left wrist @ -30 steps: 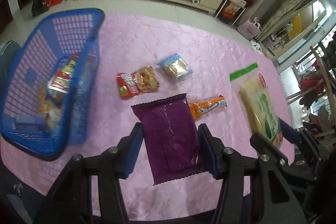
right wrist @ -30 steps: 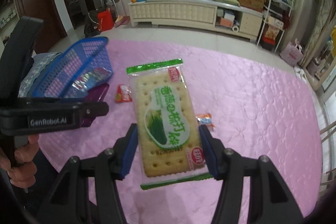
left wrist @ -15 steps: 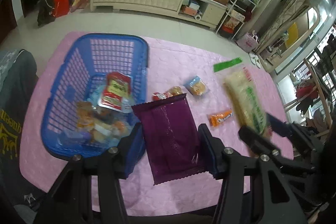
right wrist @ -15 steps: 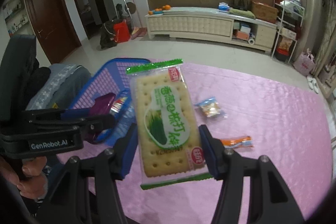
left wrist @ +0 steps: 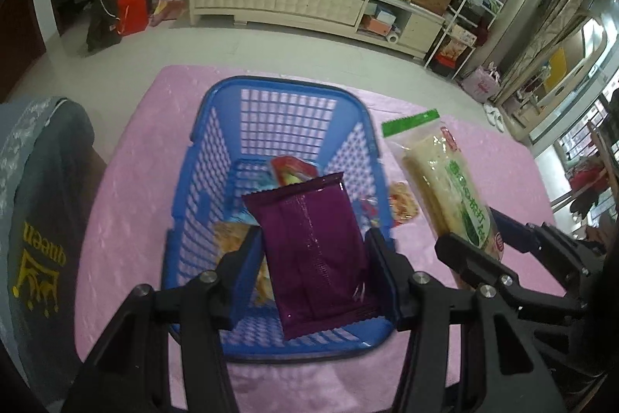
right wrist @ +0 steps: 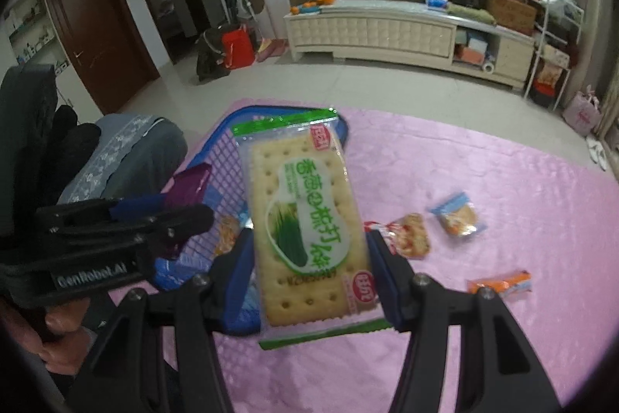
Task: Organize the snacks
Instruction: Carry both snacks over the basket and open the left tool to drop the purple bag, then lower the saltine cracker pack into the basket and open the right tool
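**Two snack packets carried to the basket**

The left gripper [left wrist: 313, 260] holds a purple foil snack packet [left wrist: 314, 254] clamped in its jaws, above the blue plastic lattice basket [left wrist: 216, 157] on the pink-clothed counter [right wrist: 503, 180]. The right gripper [right wrist: 307, 264] grips a clear packet of green-labelled crackers [right wrist: 309, 215] just beside the basket. Likely next: release the purple packet over the basket, then bring the crackers across.

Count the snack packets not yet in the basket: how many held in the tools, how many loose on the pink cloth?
Held in tools: 2 (purple packet in left tool, cracker pack in right tool)
Loose on pink cloth: 3 (red packet, blue packet, orange packet)
Total: 5
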### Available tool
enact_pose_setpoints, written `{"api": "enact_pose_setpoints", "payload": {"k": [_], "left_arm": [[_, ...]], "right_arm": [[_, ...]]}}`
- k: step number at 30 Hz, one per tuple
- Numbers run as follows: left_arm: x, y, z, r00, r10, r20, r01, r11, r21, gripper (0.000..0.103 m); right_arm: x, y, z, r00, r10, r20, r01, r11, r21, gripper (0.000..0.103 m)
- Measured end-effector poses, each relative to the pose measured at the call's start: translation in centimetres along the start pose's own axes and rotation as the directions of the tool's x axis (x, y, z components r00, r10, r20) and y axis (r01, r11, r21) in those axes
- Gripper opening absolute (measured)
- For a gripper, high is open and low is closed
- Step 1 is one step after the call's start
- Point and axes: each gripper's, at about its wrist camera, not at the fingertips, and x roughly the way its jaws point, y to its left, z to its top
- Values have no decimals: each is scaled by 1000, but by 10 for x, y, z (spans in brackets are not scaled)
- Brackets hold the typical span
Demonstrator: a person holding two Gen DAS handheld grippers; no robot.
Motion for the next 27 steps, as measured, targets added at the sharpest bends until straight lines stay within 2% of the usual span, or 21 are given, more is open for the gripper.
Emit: {"api": "enact_pose_setpoints", "payload": {"k": [6,10,13,16,21,27], "left_arm": [[25,19,18,1000,22,-20,-21,1000,23,51],[36,26,30,999,27,-31,-27,999,26,51],[37,29,32,997,71,0,-71,997,29,61],[36,28,29,998,69,-8,-69,997,45,62],[18,32,21,1000,19,6,-19,1000,1,62],[-23,41,16,996,44,81,-43,999,-7,64]], "right_arm": [[35,15,12,999,4,-46,-4,1000,-14,62],[44,14,13,999,7,-51,-8,1000,-19,62],[44,13,13,999,16,-43,-17,1000,-20,62],[40,14,12,999,14,-32,-15,999,-33,62],[31,11,17,1000,23,-16,-24,1000,-17,62],[21,19,26,999,45,-1,-45,999,-10,62]]}}
